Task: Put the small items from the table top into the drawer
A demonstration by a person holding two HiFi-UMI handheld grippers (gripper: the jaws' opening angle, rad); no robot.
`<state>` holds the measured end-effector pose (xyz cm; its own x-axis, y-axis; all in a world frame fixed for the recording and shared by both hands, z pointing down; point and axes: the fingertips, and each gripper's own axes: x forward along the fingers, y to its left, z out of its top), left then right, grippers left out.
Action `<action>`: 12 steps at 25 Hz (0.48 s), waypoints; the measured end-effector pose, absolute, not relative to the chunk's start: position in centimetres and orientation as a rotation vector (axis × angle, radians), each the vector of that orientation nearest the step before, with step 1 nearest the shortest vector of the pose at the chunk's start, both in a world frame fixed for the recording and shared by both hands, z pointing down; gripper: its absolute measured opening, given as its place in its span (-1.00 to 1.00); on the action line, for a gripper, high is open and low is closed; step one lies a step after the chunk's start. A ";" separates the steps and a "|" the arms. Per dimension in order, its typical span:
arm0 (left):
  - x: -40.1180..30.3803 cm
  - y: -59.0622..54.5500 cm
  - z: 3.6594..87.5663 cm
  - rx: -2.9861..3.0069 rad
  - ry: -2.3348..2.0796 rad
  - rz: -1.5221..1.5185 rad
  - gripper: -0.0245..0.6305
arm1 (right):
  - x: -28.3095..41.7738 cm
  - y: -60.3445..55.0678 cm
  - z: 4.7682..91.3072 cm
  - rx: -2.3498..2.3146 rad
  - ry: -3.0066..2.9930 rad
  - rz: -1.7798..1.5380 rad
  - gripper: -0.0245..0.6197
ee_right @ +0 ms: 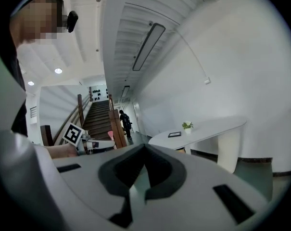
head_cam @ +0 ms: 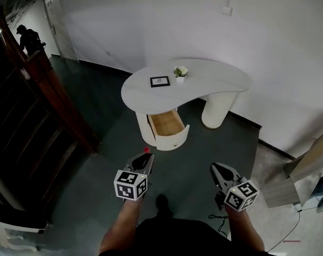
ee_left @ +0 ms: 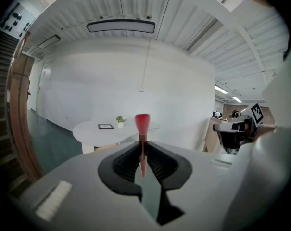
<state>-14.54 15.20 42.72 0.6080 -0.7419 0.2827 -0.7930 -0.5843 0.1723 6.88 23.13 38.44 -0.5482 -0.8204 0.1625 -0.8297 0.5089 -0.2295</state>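
Observation:
A white curved table [head_cam: 220, 81] stands ahead by the wall, well out of reach. On it lie a small black picture frame [head_cam: 159, 81] and a tiny potted plant [head_cam: 180, 73]. Its wooden drawer [head_cam: 166, 125] is pulled open at the front. My left gripper [head_cam: 146, 157] is shut on a small red peg [ee_left: 142, 125], whose flared head sticks up past the jaws. My right gripper [head_cam: 218, 168] is shut with nothing in it. In the right gripper view the frame [ee_right: 174, 134] and plant [ee_right: 186, 126] show on the table [ee_right: 208, 129].
A dark wooden staircase with a brown rail [head_cam: 49, 84] runs along the left. A person [head_cam: 29, 39] stands far off by a door. Light wooden furniture [head_cam: 305, 169] and cables lie at the right. Dark floor [head_cam: 204, 143] stretches between me and the table.

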 end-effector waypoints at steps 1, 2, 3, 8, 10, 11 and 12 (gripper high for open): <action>-14.5 13.8 42.6 2.562 -1.241 0.258 -0.76 | 6.7 21.8 38.5 1.479 -2.692 0.446 -0.89; -14.4 12.5 42.5 2.570 -1.231 0.260 -0.76 | 6.4 20.5 38.5 1.477 -2.686 0.450 -0.89; -14.3 11.2 42.5 2.576 -1.220 0.264 -0.76 | 6.0 19.3 38.4 1.470 -2.683 0.451 -0.89; -13.5 5.2 42.9 2.593 -1.162 0.276 -0.76 | 4.8 13.9 39.3 1.461 -2.654 0.485 -0.89; -13.6 3.5 42.9 2.605 -1.146 0.281 -0.76 | 4.5 12.2 39.8 1.473 -2.636 0.512 -0.89; -13.8 2.6 43.1 2.605 -1.145 0.284 -0.76 | 4.3 11.4 40.0 1.476 -2.629 0.521 -0.89; -14.2 1.8 43.2 2.602 -1.146 0.285 -0.76 | 3.9 10.7 40.2 1.478 -2.624 0.525 -0.89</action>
<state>-14.24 1.84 43.24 0.6651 -0.6880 0.2905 -0.7439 -0.6446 0.1765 3.94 10.70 40.18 -0.5299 -0.8140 0.2379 -0.8429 0.4746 -0.2537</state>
